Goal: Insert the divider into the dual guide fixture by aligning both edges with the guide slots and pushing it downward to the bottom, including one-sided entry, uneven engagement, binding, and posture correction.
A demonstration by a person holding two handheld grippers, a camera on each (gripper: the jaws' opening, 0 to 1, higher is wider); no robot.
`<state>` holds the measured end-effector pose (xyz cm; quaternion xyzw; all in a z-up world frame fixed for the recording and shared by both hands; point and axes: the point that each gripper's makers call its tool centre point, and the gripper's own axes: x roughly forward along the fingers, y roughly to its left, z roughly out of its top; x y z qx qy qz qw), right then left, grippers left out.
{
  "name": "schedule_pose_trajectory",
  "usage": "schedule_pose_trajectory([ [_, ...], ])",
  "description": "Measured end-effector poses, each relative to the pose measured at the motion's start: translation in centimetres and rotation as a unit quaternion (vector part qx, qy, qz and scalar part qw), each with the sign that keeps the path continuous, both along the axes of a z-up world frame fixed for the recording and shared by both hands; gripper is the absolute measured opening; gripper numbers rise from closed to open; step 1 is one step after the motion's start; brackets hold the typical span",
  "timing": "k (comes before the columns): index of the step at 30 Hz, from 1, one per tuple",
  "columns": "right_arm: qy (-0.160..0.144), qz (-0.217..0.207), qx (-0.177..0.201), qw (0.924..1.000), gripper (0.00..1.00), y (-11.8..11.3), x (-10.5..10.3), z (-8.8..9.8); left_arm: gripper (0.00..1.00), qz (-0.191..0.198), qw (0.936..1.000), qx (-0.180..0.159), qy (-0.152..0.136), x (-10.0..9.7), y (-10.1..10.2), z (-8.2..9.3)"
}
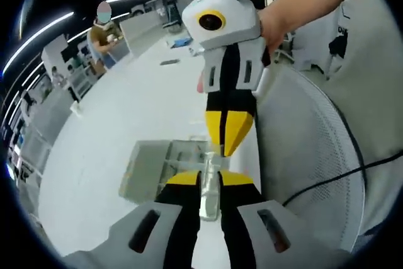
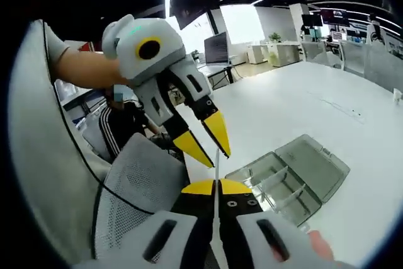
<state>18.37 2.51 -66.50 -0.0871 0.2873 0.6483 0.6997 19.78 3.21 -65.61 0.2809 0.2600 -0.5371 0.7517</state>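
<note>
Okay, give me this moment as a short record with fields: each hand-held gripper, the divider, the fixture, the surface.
left hand-held gripper: jaws closed on the clear thin plastic divider
right hand-held gripper: jaws closed on the same divider, seen edge-on
divider: held between both grippers, above the fixture, not yet in any slot
fixture: clear compartmented plastic box with its lid open, lying on the table
surface: white table
nearby: grey mesh chair back

No readable text, label, brand, number or sign in either view.
</note>
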Motion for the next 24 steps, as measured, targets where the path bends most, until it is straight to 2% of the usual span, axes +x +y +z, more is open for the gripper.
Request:
schedule_pose_trajectory([
  [2,-0.016,0.011,-0.002,0.9998,0.0,-0.05,0.0,-0.06,0.06,-0.004,1.0,0.002,0.006,-0.05,0.0,-0.07],
  [10,-0.035,0.031,-0.008,0.9989,0.0,-0.18,-0.1,-0.33,0.04,-0.015,0.9995,0.002,0.028,-0.54,-0.07,-0.28],
  [24,-0.057,0.052,-0.015,0.9969,0.0,-0.26,-0.22,-0.65,0.01,-0.02,0.9986,-0.003,0.048,-0.78,-0.27,0.01],
])
